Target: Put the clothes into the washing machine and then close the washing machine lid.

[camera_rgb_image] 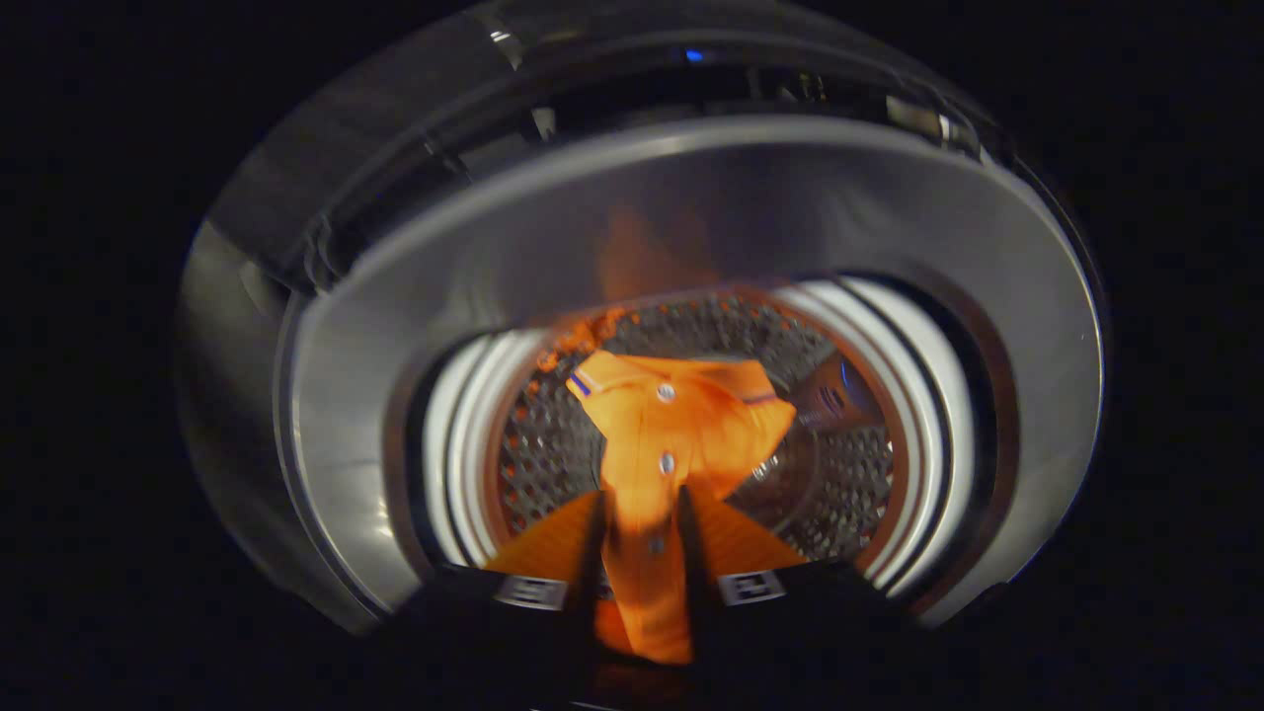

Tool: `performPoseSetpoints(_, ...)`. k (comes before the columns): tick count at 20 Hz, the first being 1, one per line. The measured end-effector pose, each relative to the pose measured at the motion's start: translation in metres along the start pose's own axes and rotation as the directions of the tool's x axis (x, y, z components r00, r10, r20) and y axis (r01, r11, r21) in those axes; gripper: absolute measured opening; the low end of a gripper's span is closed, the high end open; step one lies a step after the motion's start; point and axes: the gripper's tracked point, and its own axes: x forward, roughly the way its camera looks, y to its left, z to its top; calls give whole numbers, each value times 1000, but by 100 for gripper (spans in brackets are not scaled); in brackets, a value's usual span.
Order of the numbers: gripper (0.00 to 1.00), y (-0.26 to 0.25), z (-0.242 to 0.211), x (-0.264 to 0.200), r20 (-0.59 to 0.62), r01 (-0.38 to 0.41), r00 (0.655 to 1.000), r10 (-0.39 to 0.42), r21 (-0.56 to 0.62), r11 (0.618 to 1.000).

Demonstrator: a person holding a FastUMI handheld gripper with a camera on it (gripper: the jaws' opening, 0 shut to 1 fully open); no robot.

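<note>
Already at the drum mouth, we carry the orange shirt point(681, 425) pinched in the hand-held gripper point(642, 538).

We judge the shirt light, soft and floppy: it sags and bunches, so any gathered fold serves as a hold, and the buttoned placket we have looks secure enough. Both fingers are drawn nearly together and press on that strip of cloth between them; the collar end hangs just ahead of them, inside the opening of the washing machine point(326, 415), over the perforated drum point(839, 474). We cannot tell whether the cloth touches the drum yet.
</note>
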Motion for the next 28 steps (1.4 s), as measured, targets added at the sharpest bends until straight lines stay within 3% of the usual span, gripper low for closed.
performPoseSetpoints(4, 99, -2, -1, -13, 32, 2, 999, -1, -34, 999)
performPoseSetpoints(10, 99, 5, 0, -31, 70, -10, 997, 14, -57, 998)
performPoseSetpoints(15, 99, 15, 16, -83, 247, -9, 968, 39, -121, 993)
performPoseSetpoints(21, 99, 34, 22, -172, 454, -57, 886, 94, -95, 994)
performPoseSetpoints(28, 99, 47, 16, -287, 672, -45, 730, 124, -134, 990)
